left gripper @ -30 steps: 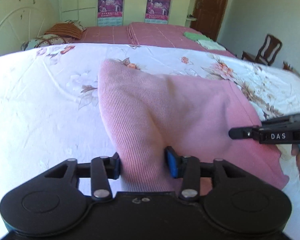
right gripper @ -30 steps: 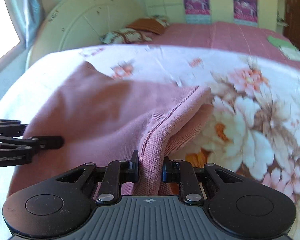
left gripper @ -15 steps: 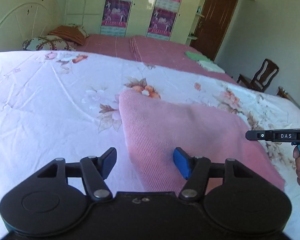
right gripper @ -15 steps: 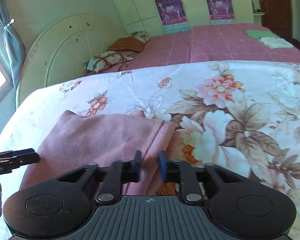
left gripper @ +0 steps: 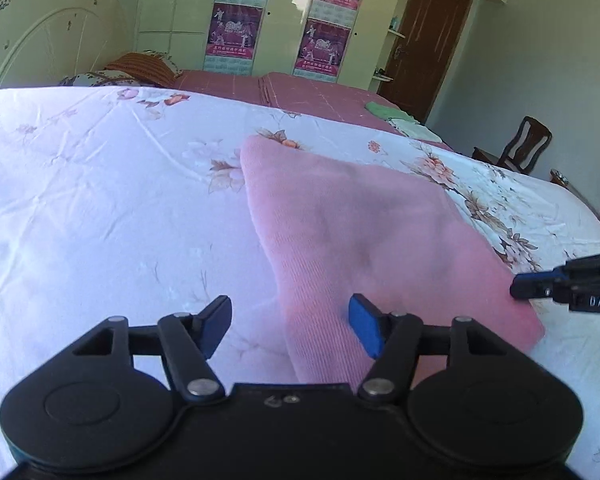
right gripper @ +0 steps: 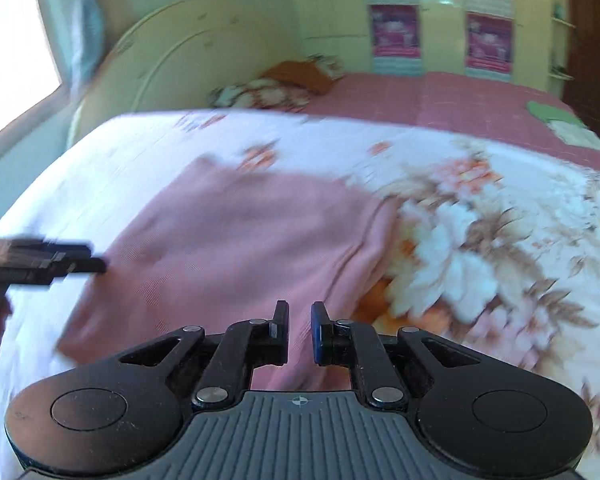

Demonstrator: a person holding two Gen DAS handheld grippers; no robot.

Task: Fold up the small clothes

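A pink knit garment [left gripper: 364, 240] lies folded flat on the floral bed sheet [left gripper: 100, 200]. My left gripper [left gripper: 290, 326] is open and empty, its fingers straddling the garment's near left edge from above. The right gripper's tip shows at the right [left gripper: 540, 286], over the garment's right edge. In the right wrist view the garment [right gripper: 240, 248] lies in front of my right gripper [right gripper: 300, 330], whose jaws stand a narrow gap apart with nothing between them. The left gripper's tip [right gripper: 60, 266] shows at the left. This view is blurred.
The floral sheet [right gripper: 480, 240] covers the near bed. A second bed with a maroon cover [left gripper: 300, 92] lies behind, with pillows [left gripper: 140, 66] and folded green and white cloths [left gripper: 400, 118]. A wooden chair [left gripper: 516, 148] stands at the far right.
Both grippers have let go of the garment and opened. It has dropped flat onto the sheet, and both grippers have drawn back and risen a little.
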